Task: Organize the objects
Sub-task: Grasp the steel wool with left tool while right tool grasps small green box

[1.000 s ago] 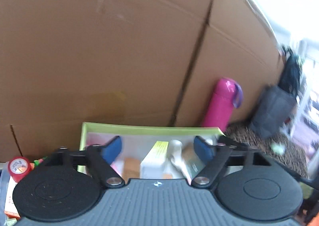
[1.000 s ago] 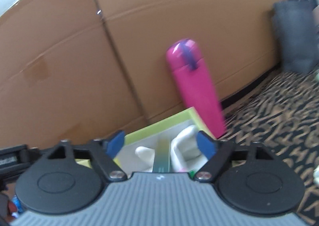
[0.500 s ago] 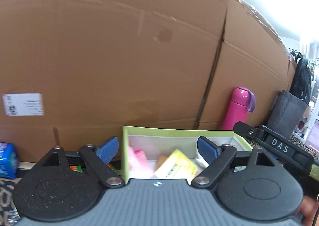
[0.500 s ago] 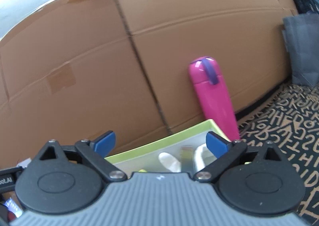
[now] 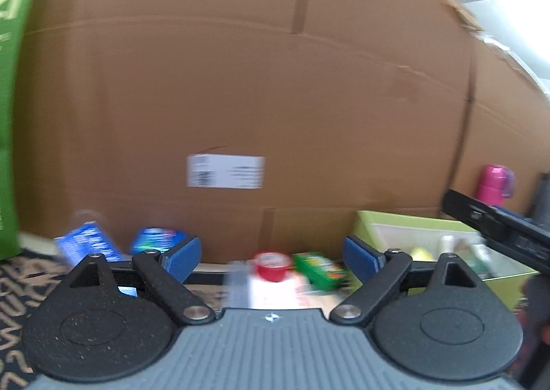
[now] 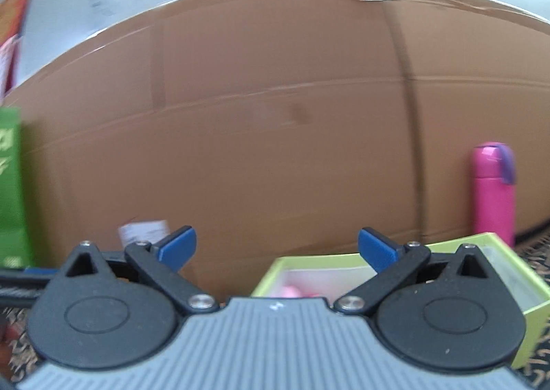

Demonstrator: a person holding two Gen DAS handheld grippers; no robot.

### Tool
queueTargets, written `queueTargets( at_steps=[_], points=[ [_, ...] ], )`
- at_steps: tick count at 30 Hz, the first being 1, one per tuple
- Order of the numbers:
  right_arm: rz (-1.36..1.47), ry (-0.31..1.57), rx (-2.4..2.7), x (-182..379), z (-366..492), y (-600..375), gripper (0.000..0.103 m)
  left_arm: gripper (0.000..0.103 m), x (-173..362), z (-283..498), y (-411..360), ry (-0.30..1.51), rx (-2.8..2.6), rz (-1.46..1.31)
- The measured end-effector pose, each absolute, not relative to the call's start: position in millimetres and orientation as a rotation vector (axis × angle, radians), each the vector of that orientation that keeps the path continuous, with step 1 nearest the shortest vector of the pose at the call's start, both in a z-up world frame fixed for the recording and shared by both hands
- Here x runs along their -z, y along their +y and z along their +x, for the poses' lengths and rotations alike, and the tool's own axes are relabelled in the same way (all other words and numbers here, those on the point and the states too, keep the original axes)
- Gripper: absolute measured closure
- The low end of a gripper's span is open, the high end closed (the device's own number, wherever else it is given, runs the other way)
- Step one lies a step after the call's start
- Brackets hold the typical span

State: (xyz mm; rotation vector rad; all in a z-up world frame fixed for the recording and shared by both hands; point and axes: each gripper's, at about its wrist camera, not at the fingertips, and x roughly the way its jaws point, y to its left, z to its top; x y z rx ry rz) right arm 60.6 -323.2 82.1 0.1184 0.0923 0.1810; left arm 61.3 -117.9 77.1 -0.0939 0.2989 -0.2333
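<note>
Soft, even daylight from the upper right; both fisheye views bend at edges, heavily motion-blurred.

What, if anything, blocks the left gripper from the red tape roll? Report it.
Nothing visible does. The left gripper has empty jaws, still opening, and the red tape roll lies straight ahead between them, beside the green packet.

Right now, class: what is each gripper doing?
Left gripper: jaws opening, nothing held.
Right gripper: jaws opening, nothing held.
</note>
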Motion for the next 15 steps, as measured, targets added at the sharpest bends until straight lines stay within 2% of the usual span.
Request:
queueTargets(
  at_steps=[6,9,11,15],
  points=[
    [0.004,0.179,-0.353,-69,54,-272,0.003,0.010,-42,71,-63,0.340,0.094,-0.111],
    [-0.059,0.244,-0.424,-61,54,-248,0.013,0.010,-36,86,-37,0.430,0.077,-0.187],
    [-0.093,0.293,-0.463,-54,55,-235,0.023,0.010,-38,88,-24,0.436,0.061,-0.243],
    [-0.138,0.407,-0.499,-35,58,-219,0.035,0.010,-42,84,-17,0.433,0.076,-0.290]
  ],
)
